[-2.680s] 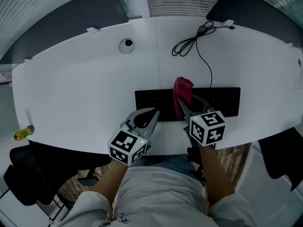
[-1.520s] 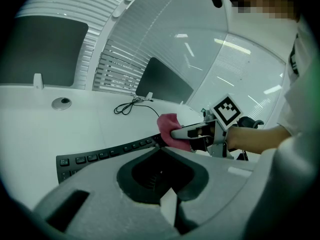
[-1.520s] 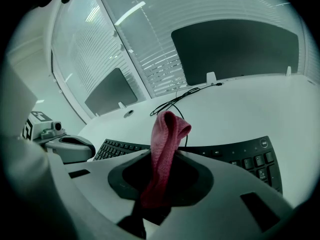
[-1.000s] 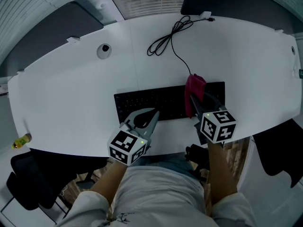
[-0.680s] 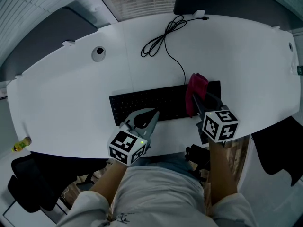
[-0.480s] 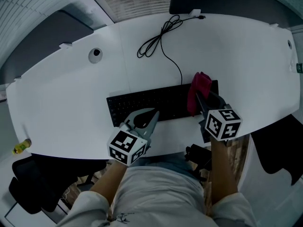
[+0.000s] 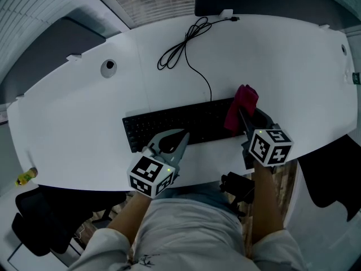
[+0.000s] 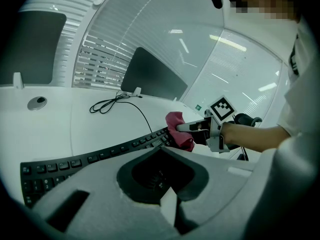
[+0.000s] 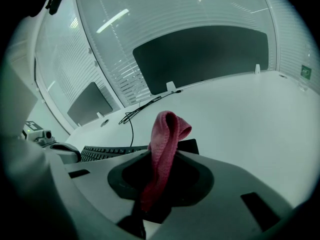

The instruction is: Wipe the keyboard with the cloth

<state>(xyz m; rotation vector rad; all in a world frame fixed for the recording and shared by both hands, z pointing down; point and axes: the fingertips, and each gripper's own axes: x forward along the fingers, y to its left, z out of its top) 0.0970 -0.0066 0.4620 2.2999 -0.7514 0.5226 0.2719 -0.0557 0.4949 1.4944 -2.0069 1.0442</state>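
Keyboard [image 7: 175,126], black, is lying across the lower middle of the frame on the white tabletop [image 7: 293,66], its near edge running close to the tabletop's front edge. At its right end the red cloth [image 7: 242,103] is hanging over the keys, and the right tool [image 7: 246,119] is clamping it between its jaws; in the right gripper view the cloth is rising from the jaws in a folded loop. The left tool [image 7: 181,136], lower centre, is pointing at the keyboard's near edge, its jaws meeting with nothing between them. A black cable [image 7: 183,44] is running from the keyboard's far edge and looping toward the upper middle. A round grommet [image 7: 109,67] is sitting at upper left.
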